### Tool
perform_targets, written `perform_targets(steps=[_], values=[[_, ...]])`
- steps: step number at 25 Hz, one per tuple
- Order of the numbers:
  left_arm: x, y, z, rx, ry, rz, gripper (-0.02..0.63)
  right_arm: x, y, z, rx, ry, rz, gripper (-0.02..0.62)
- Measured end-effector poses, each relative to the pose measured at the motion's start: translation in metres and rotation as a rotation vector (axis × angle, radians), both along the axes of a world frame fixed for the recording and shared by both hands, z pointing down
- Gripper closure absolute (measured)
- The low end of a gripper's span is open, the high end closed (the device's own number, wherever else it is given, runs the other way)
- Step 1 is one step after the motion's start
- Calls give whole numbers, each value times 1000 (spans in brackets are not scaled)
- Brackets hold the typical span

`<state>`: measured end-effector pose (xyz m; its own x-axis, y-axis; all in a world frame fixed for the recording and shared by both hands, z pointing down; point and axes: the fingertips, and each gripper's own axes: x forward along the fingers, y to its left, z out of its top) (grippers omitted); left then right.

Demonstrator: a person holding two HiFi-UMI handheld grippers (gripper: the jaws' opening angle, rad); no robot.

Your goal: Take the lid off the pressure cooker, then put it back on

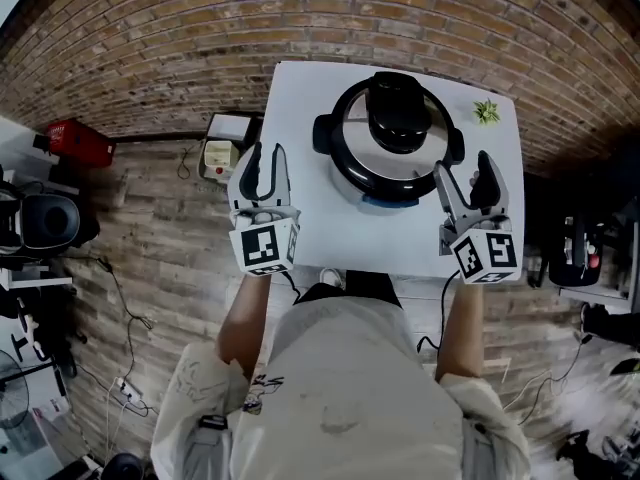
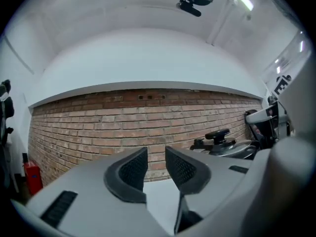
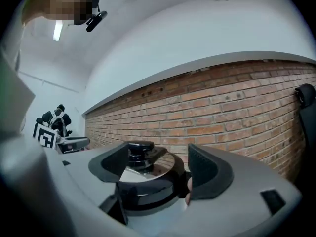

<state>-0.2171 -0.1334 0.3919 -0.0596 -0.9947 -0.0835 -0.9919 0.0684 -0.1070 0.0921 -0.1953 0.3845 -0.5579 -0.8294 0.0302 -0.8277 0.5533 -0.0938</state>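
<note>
nearest, left of the round black and steel pressure cooker: left gripper, fingers a little spread, only air between. right of the cooker: right gripper, fingers wide apart, pinching nothing, looking at the pot's side. further on, cooker standing on the white square table, shiny steel lid seated on top. fits a lid waiting to come off as well as one set back. either way, better to keep both grippers level, without bumping the pot.
</note>
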Motion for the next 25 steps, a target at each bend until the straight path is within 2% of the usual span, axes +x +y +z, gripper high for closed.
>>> perform_targets(steps=[4,13,16,18,20,22,25], values=[[8,4,10,-16,2,14,482,7,7,12,-14,22,31,207],[16,8,10,-23,-16,29,493,6,12,20,-30,51,36,223],[18,8,10,-26,-10,41,500,5,13,22,-37,66,43,283],[18,9,9,-25,-12,46,516,7,13,22,-34,71,59,358],[19,10,8,-23,-20,48,561,11,13,20,-21,61,94,454],[20,10,8,-26,-23,52,584,18,12,17,-6,48,147,578],[21,10,11,-43,-11,67,591,20,11,18,-3,46,165,578]])
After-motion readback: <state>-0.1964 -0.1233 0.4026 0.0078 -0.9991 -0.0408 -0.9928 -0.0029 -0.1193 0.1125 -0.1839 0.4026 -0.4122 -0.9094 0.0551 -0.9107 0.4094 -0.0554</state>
